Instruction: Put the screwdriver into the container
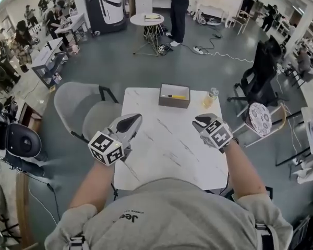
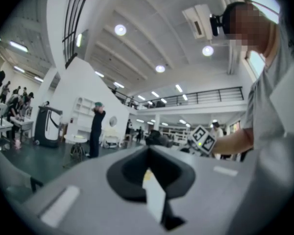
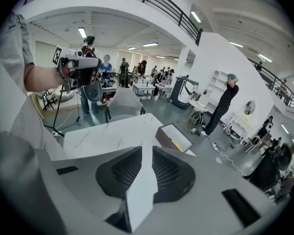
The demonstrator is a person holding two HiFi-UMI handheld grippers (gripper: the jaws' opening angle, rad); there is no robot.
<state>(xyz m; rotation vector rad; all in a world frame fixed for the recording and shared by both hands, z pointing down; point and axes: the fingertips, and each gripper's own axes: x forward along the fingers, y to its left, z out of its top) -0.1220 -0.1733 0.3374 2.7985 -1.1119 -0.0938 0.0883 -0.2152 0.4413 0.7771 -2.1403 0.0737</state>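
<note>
A brown open box point(image 1: 174, 96) stands at the far edge of the white marble table point(image 1: 167, 145). Inside it lies a yellow-handled screwdriver point(image 1: 176, 96). The box point(image 3: 174, 137) and the yellow screwdriver point(image 3: 176, 143) also show in the right gripper view, ahead of the jaws. My left gripper point(image 1: 136, 118) hovers over the table's left side, shut and holding nothing. My right gripper point(image 1: 199, 121) hovers over the right side, also shut and holding nothing. In the left gripper view the shut left gripper point(image 2: 148, 154) is tilted up toward the ceiling. The right gripper point(image 3: 147, 151) has its jaws pressed together.
A small bottle with yellowish liquid point(image 1: 210, 98) stands right of the box. A grey chair point(image 1: 86, 108) sits at the table's left, a stool with a patterned seat point(image 1: 260, 119) at its right. People, desks and a small round table point(image 1: 146, 19) fill the room beyond.
</note>
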